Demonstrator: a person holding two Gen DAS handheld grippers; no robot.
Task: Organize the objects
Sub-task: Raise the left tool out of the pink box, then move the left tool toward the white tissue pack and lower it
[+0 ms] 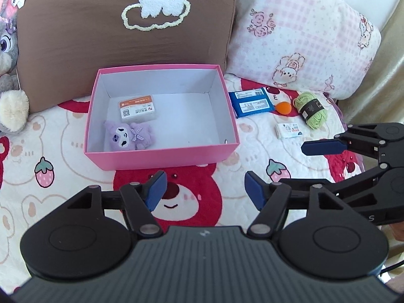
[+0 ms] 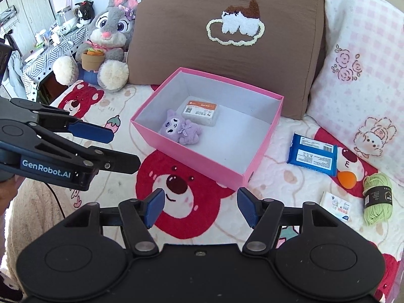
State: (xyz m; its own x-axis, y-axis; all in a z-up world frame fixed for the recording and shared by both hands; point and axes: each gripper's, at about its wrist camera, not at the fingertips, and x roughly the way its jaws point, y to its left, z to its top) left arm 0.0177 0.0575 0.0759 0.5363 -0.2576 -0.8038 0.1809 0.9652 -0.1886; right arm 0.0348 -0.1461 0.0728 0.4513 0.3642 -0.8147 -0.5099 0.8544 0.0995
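The pink box (image 1: 161,151) sits open-topped against the brown pillow (image 1: 126,38), which reads as the collecting place: a purple plush toy (image 1: 128,135) and a small orange-labelled case (image 1: 137,108) already lie inside, touching each other in the corner nearer the left tongs' side. The items not yet sorted lie on the blanket just beyond the box's other side: a blue packet (image 2: 313,155), an orange ball (image 2: 347,178) touching it, a green yarn skein (image 2: 377,198) and a small white packet (image 2: 337,205).

The left gripper (image 1: 204,189) hangs in front of the box's near wall, jaws apart with nothing between them. The right gripper (image 2: 199,205) is likewise parted and empty, off the box's near corner; the loose items lie ahead and to its right, near but untouched.
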